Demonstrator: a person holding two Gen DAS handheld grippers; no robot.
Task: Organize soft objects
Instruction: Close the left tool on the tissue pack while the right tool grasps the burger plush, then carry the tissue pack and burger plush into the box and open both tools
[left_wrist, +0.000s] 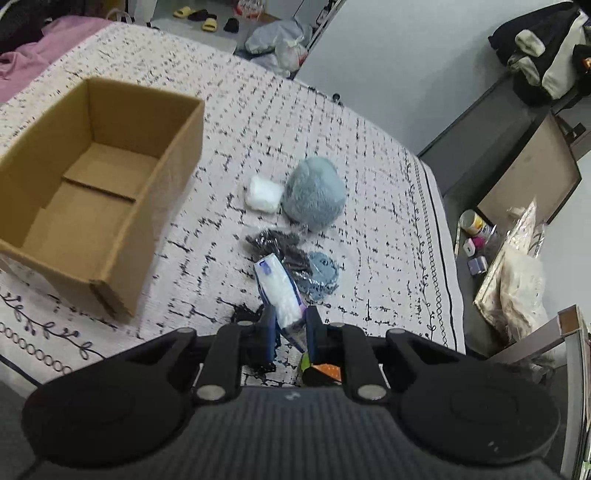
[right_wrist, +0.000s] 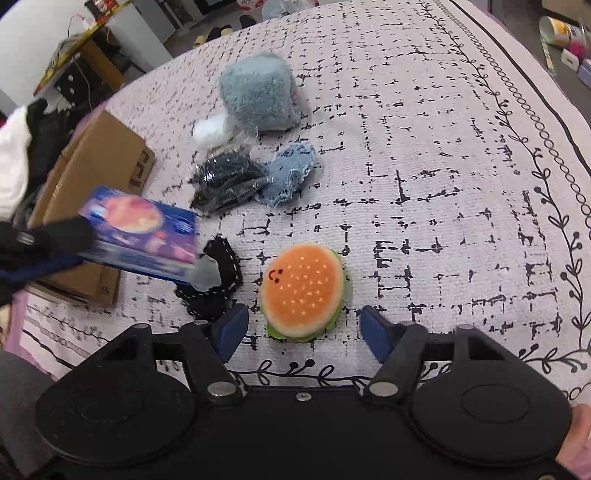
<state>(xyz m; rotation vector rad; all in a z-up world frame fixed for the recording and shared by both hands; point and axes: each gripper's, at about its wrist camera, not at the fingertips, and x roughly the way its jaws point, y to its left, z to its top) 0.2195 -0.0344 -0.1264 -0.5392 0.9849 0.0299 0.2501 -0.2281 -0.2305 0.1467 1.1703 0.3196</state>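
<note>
Left gripper (left_wrist: 289, 325) jaws clamping blue packet (left_wrist: 280, 291), right gripper (right_wrist: 303, 330) jaws wide

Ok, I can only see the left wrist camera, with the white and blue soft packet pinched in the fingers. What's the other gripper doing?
Observer: The right gripper is open. Its fingers sit apart on either side of the near edge of a round orange-and-green plush burger and do not touch it.
Operator: Does the burger have a face?
Observer: Yes, a small dark smiley on its orange bun top.
Operator: What's on the other side of my packet?
Observer: The blue-purple soft packet held in the left gripper shows a round pinkish-orange picture there. It is too blurred to say more.
</note>
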